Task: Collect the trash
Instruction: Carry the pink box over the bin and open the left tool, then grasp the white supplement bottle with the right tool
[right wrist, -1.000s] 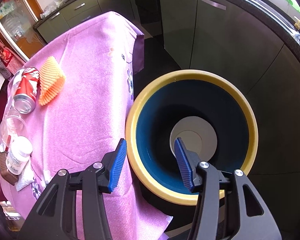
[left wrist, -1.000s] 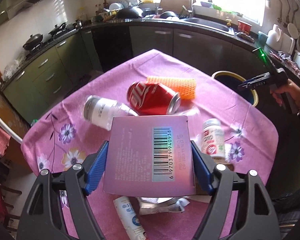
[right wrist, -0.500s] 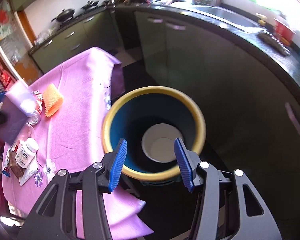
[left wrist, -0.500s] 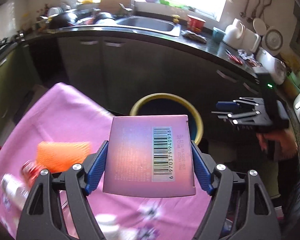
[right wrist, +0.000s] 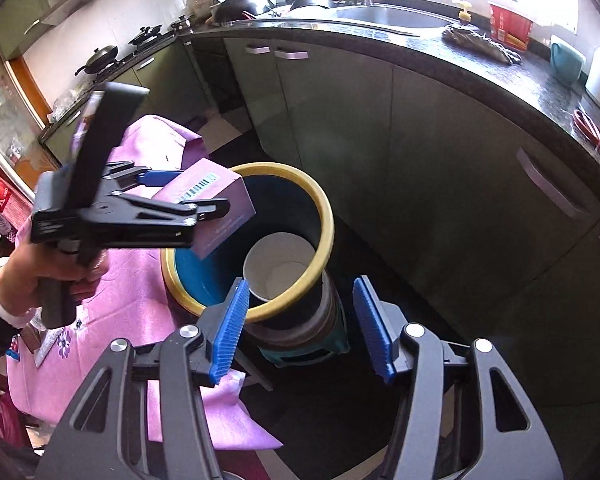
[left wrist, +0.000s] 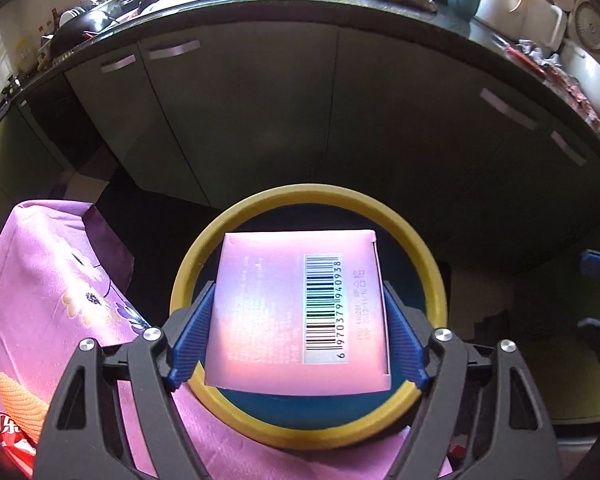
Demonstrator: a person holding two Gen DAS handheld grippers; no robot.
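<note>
Left gripper (left wrist: 298, 340) jaws clamp the flat pink box (left wrist: 298, 312) by its two side edges, blue pads pressed on the card, barcode face up toward the camera. Box sits directly over the mouth of the yellow-rimmed bin (left wrist: 428, 256); in the right wrist view the box (right wrist: 216, 204) overhangs the near-left part of the bin (right wrist: 324, 208) rim, tilted down toward the opening. Likely held there so a release drops it straight in, edge grip keeps it flat and lets it fall clean

Right gripper (right wrist: 302, 328) holds nothing, jaws about half spread and opening, only the bin's outside wall and floor seen between them. It hangs on the side of the bin away from the worktop, probably kept out of the left one's way

White paper cup (right wrist: 280, 266) already lies inside the bin, mouth up. Bin stands on the floor right against the edge of the worktop with the purple flowered cloth (left wrist: 60, 280), so trash only has a short carry

Still on the cloth at the lower left of the left wrist view: orange foam net (left wrist: 20, 402) and red can (left wrist: 8, 440), touching or overlapping, cannot tell which

Step judged: drop of box imminent, collection not finished. Risk: box corner catches the rim and tips onto the cloth
</note>
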